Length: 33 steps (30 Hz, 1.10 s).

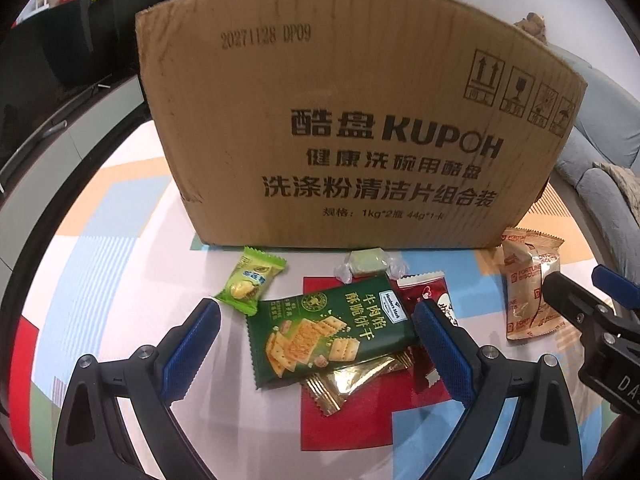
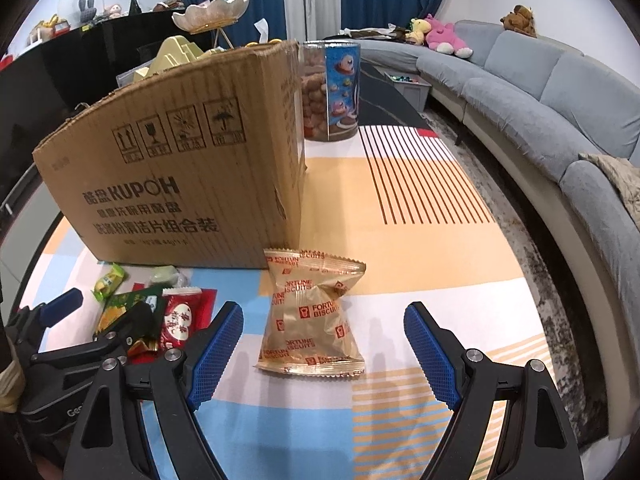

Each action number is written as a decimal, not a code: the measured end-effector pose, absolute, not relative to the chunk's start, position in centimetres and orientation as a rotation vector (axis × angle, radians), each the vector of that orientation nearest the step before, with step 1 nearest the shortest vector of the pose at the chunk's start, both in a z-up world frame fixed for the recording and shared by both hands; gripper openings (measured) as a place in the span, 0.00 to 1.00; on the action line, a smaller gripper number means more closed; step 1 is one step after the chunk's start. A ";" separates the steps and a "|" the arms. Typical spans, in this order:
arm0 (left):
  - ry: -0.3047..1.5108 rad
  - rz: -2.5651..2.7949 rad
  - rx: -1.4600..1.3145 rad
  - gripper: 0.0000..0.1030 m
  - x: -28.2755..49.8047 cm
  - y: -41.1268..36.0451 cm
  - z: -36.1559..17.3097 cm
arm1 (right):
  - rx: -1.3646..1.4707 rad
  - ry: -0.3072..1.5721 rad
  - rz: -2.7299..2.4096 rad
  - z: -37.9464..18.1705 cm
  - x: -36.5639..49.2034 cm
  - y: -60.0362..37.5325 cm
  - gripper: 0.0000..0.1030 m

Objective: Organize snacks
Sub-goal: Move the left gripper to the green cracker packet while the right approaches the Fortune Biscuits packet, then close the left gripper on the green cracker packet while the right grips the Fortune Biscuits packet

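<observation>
The box walls off the far left, with snacks crowded at its near foot. To its right the tabletop lies open, except the biscuit bag near and jar far.

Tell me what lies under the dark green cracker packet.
Under the dark green cracker packet lie a gold wrapper and a red packet, both partly covered. Anything else beneath it is hidden.
</observation>
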<state>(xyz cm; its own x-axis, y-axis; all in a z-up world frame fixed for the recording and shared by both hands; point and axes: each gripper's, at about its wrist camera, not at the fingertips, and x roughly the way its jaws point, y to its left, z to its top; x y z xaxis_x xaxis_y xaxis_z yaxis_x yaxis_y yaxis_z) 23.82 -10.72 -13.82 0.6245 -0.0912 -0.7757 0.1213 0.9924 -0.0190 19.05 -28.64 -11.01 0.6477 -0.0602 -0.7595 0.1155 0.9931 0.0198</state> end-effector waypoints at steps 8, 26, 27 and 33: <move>0.908 -0.104 0.010 0.96 24.3 -11.2 -14.6 | 0.069 0.880 -0.104 -11.9 19.7 -28.8 0.81; 0.919 -0.114 -0.011 0.87 25.1 -11.1 -15.8 | 0.107 0.921 -0.096 -13.5 21.4 -29.3 0.81; 0.918 -0.115 -0.008 0.87 25.1 -11.2 -15.8 | 0.111 0.923 -0.096 -13.5 21.6 -29.4 0.81; 0.915 -0.117 0.006 0.82 24.6 -11.5 -15.8 | 0.140 0.947 -0.084 -14.4 22.5 -29.6 0.80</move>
